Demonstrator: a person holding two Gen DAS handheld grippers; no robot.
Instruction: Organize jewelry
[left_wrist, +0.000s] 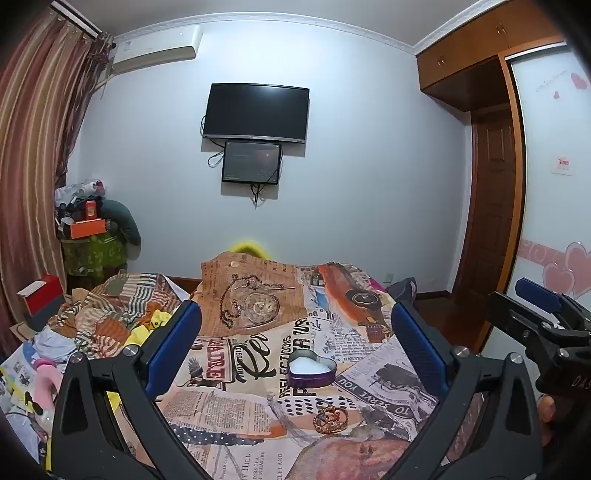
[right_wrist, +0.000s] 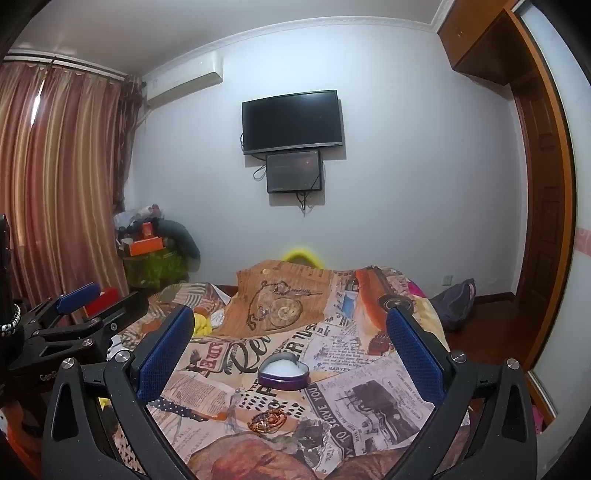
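Note:
A purple heart-shaped tin (left_wrist: 312, 369) with a white lining lies open on the printed bedspread (left_wrist: 236, 406); it also shows in the right wrist view (right_wrist: 283, 373). A gold, gem-set jewelry piece (left_wrist: 331, 418) lies in front of it, also in the right wrist view (right_wrist: 267, 421). A thin silvery piece (right_wrist: 232, 408) lies to its left. My left gripper (left_wrist: 295, 339) is open and empty, above and behind both. My right gripper (right_wrist: 290, 343) is open and empty, at the same distance. The right gripper shows at the left view's right edge (left_wrist: 539, 317); the left gripper shows at the right view's left edge (right_wrist: 85, 306).
Crumpled striped and yellow cloth (left_wrist: 122, 317) lies at the bed's left. A red box (left_wrist: 40, 295) stands by the curtain (left_wrist: 33, 147). A pile of boxes and clothes (left_wrist: 92, 236) fills the far left corner. A wardrobe and door (left_wrist: 495, 184) stand on the right. A dark bag (right_wrist: 456, 302) lies on the floor.

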